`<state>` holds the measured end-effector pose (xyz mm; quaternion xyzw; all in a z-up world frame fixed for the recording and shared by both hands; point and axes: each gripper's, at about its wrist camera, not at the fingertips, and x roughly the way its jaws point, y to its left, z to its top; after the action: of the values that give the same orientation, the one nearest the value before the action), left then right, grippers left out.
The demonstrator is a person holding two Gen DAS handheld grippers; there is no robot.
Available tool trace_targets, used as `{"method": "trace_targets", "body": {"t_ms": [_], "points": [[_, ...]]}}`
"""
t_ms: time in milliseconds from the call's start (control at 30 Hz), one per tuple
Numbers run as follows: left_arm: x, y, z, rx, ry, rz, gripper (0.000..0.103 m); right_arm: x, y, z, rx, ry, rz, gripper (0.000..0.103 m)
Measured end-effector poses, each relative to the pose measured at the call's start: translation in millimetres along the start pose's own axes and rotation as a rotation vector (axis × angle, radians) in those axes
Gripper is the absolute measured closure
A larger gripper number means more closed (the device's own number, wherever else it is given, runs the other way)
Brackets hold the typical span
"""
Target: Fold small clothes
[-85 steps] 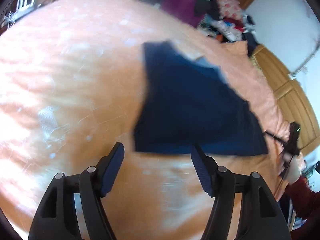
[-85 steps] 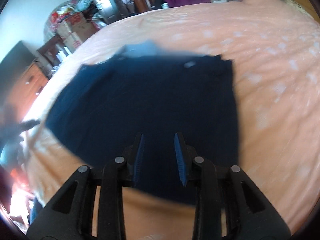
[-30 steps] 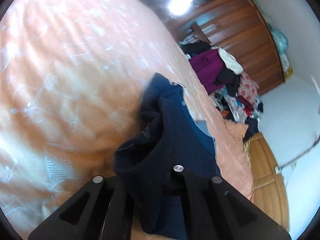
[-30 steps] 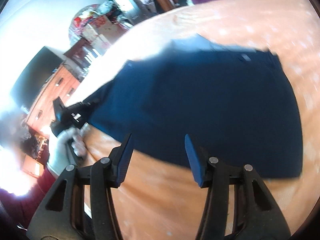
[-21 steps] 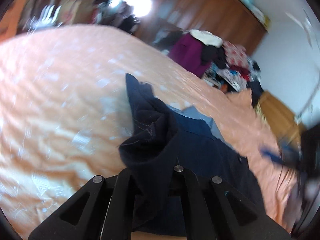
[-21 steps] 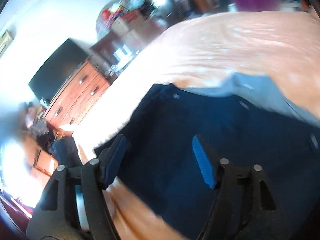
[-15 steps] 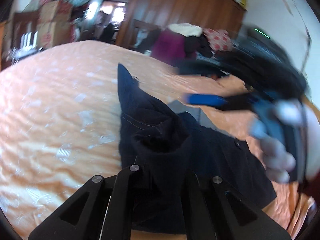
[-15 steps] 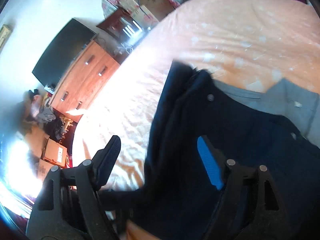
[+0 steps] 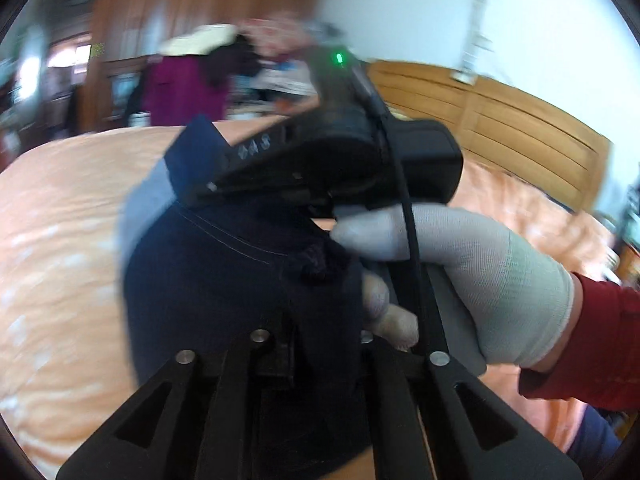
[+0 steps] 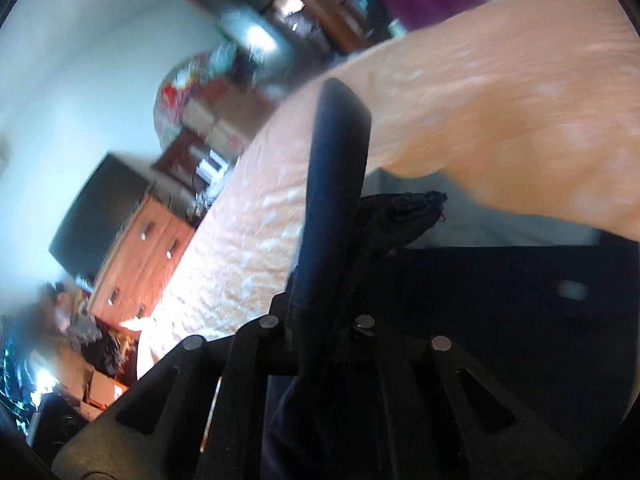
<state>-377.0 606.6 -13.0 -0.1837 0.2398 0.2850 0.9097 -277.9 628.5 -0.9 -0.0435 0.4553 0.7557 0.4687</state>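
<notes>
Right gripper now crosses frame centre, clamping navy garment; left gripper also pinches it

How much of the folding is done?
Not much looks finished yet. In hand: both tools are shut on the navy garment. The left tool pinches one bunch of it, and the right tool pinches another edge, so the two gripped parts sit close together above the orange bed. Left to do: lay the cloth down flat, smooth it, and probably fold it again.
</notes>
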Motion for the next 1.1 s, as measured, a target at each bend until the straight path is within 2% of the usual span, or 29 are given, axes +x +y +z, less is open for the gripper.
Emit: {"method": "trace_targets", "body": {"t_ms": [67, 133, 200, 267, 333, 367, 500, 567, 633, 700, 767, 833, 900, 1000, 1067, 1100], "points": [[20.1, -32.5, 5.4, 0.030, 0.030, -0.063, 0.091, -33.0, -32.2, -4.8, 0.041, -0.025, -0.012, 0.097], [42.0, -53.6, 5.6, 0.032, 0.073, -0.110, 0.091, -42.8, -78.3, -12.4, 0.128, -0.023, -0.037, 0.097], [78.4, -69.0, -2.6, 0.041, 0.157, -0.137, 0.091, -37.3, -129.9, -26.6, 0.250, 0.011, -0.061, 0.096], [124.4, -86.6, -18.8, 0.055, 0.292, -0.167, 0.091, -33.6, -178.8, -48.2, 0.365, 0.037, -0.080, 0.096], [157.9, -101.4, -36.8, 0.103, 0.383, -0.161, 0.089, -32.2, -206.3, -59.3, 0.460, 0.036, 0.000, 0.097], [161.0, -104.6, -38.6, 0.116, 0.384, -0.151, 0.089, -31.0, -210.2, -61.2, 0.474, 0.036, 0.030, 0.098], [161.7, -107.9, -31.5, 0.098, 0.384, -0.143, 0.084, -26.5, -212.4, -54.5, 0.447, 0.060, 0.048, 0.097], [164.6, -112.8, -35.6, 0.130, 0.388, -0.129, 0.076, -29.6, -217.6, -57.7, 0.483, 0.065, 0.092, 0.094], [158.4, -118.8, -37.5, 0.154, 0.385, -0.125, 0.069, -38.1, -213.5, -61.7, 0.494, 0.081, 0.094, 0.090], [139.1, -126.9, -33.3, 0.171, 0.388, -0.143, 0.069, -48.9, -205.9, -64.9, 0.490, 0.103, 0.102, 0.077], [109.0, -128.5, -28.3, 0.173, 0.347, -0.178, 0.065, -61.2, -198.9, -72.3, 0.481, 0.122, 0.102, 0.067], [74.4, -131.4, -27.6, 0.188, 0.302, -0.182, 0.064, -74.0, -189.4, -78.8, 0.477, 0.138, 0.094, 0.061], [36.8, -126.5, -30.3, 0.211, 0.252, -0.143, 0.060, -92.2, -178.7, -89.2, 0.464, 0.141, 0.076, 0.050], [-7.7, -104.6, -38.7, 0.205, 0.197, -0.032, 0.058, -109.5, -157.1, -100.7, 0.431, 0.146, 0.046, 0.048], [-27.4, -74.2, -45.6, 0.148, 0.190, 0.063, 0.058, -115.2, -134.8, -108.4, 0.381, 0.146, 0.013, 0.048], [-30.6, -65.3, -48.5, 0.127, 0.189, 0.088, 0.058, -116.9, -126.9, -106.9, 0.343, 0.136, -0.026, 0.048]]}}
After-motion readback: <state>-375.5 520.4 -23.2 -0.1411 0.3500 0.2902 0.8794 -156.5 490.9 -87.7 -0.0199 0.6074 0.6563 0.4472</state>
